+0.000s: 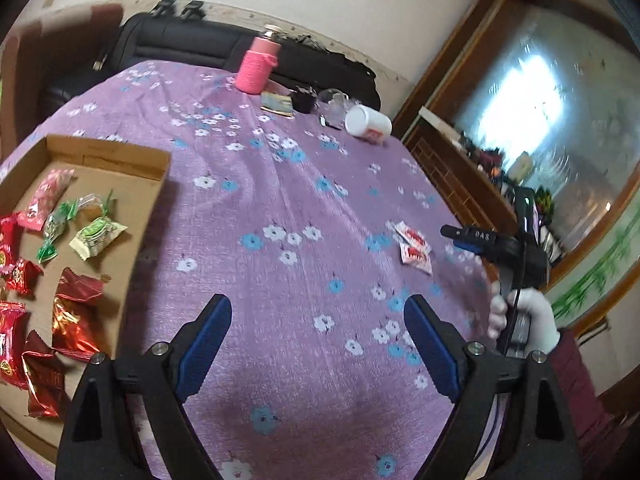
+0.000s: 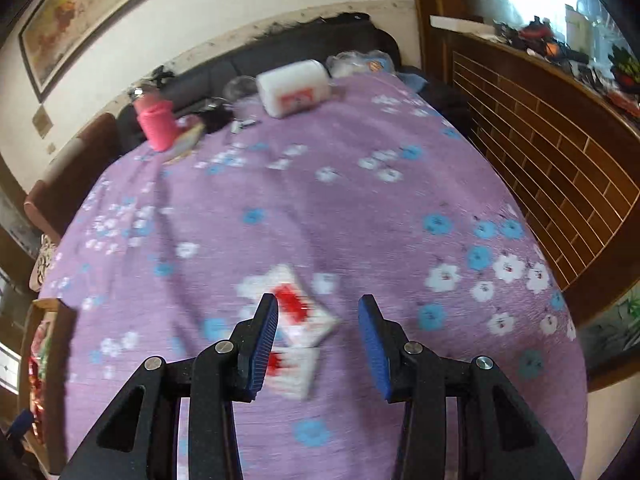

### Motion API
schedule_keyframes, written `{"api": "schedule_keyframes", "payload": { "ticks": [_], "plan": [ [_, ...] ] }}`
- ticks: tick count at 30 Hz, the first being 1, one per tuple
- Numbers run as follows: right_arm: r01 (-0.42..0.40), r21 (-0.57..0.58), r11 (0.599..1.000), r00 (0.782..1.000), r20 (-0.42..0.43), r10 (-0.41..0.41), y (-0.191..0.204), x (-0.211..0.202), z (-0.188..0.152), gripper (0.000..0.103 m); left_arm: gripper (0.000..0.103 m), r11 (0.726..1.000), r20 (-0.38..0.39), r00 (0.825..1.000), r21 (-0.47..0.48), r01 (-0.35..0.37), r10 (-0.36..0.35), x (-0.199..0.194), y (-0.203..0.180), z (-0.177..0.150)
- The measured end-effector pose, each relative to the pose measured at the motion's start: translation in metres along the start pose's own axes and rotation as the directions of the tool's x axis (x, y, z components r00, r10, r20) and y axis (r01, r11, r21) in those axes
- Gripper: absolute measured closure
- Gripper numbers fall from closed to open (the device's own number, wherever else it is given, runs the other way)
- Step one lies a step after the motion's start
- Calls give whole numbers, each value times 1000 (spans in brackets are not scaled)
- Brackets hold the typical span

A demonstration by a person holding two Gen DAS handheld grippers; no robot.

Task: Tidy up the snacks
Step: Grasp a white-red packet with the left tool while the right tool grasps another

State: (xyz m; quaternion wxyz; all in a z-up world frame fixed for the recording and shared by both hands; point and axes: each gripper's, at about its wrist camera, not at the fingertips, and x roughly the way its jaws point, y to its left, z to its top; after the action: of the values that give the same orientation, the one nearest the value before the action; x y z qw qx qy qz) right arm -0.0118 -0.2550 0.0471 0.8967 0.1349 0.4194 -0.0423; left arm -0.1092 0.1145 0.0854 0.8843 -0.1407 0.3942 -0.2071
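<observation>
A: Why's the left gripper (image 1: 318,344) hanging spread wide over bare purple cloth (image 1: 280,208)?

B: Empty, I reckon. Most snacks lie in the cardboard tray (image 1: 132,158) beside it.

A: And further out?

B: The right gripper (image 2: 318,326), tilted down and part-open, grasping nothing, hovers over the two white-and-red packets (image 2: 298,316) on the cloth.

Bright window (image 1: 532,92) glare, motion blur, fisheye edges.

Purple floral tablecloth (image 1: 304,200) carries cardboard tray (image 1: 120,160), 2 white-red packets (image 1: 416,246), pink bottle (image 1: 256,66).
</observation>
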Motion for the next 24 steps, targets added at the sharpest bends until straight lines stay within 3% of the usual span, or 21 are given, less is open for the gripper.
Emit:
{"api": "schedule_keyframes", "payload": {
  "ticks": [5, 8, 11, 13, 14, 16, 18, 19, 20, 22, 23, 24],
  "plan": [
    [-57, -18, 998, 998, -18, 57, 2, 24, 7, 59, 15, 999, -1, 1000, -24, -31, 31, 3, -1, -2],
    [-83, -40, 996, 994, -76, 79, 19, 46, 5, 60, 15, 997, -6, 999, -62, -49, 49, 3, 8, -4],
    [-133, -152, 979, 985, -127, 114, 56, 54, -11, 81, 15, 993, -5, 997, -87, -74, 74, 3, 16, -5],
    [-203, -216, 955, 970, -176, 167, 87, 52, -26, 82, 15, 991, -8, 996, -101, -85, 85, 4, 20, -6],
    [-244, -232, 941, 959, -204, 198, 100, 49, -33, 82, 15, 991, -8, 996, -104, -85, 85, 4, 21, -6],
    [-372, -245, 895, 913, -273, 304, 126, 41, -51, 81, 15, 991, -13, 996, -104, -87, 86, 7, 22, -5],
    [-524, -209, 826, 831, -340, 441, 143, 25, -67, 81, 15, 992, -22, 997, -100, -81, 79, 9, 22, -6],
    [-546, -201, 814, 820, -328, 469, 144, 17, -69, 81, 15, 992, -24, 997, -96, -78, 76, 9, 21, -6],
    [-558, -193, 807, 817, -299, 493, 141, 5, -69, 81, 15, 993, -25, 997, -94, -76, 74, 8, 21, -7],
    [-535, -178, 826, 840, -222, 496, 123, -17, -64, 69, 15, 993, -29, 998, -95, -66, 63, 9, 22, -8],
    [-499, -188, 846, 864, -190, 467, 115, -25, -63, 53, 15, 993, -31, 998, -98, -61, 58, 9, 23, -9],
    [-413, -222, 883, 910, -140, 390, 102, -35, -63, 45, 15, 993, -34, 998, -101, -54, 51, 10, 24, -9]
  ]
}}
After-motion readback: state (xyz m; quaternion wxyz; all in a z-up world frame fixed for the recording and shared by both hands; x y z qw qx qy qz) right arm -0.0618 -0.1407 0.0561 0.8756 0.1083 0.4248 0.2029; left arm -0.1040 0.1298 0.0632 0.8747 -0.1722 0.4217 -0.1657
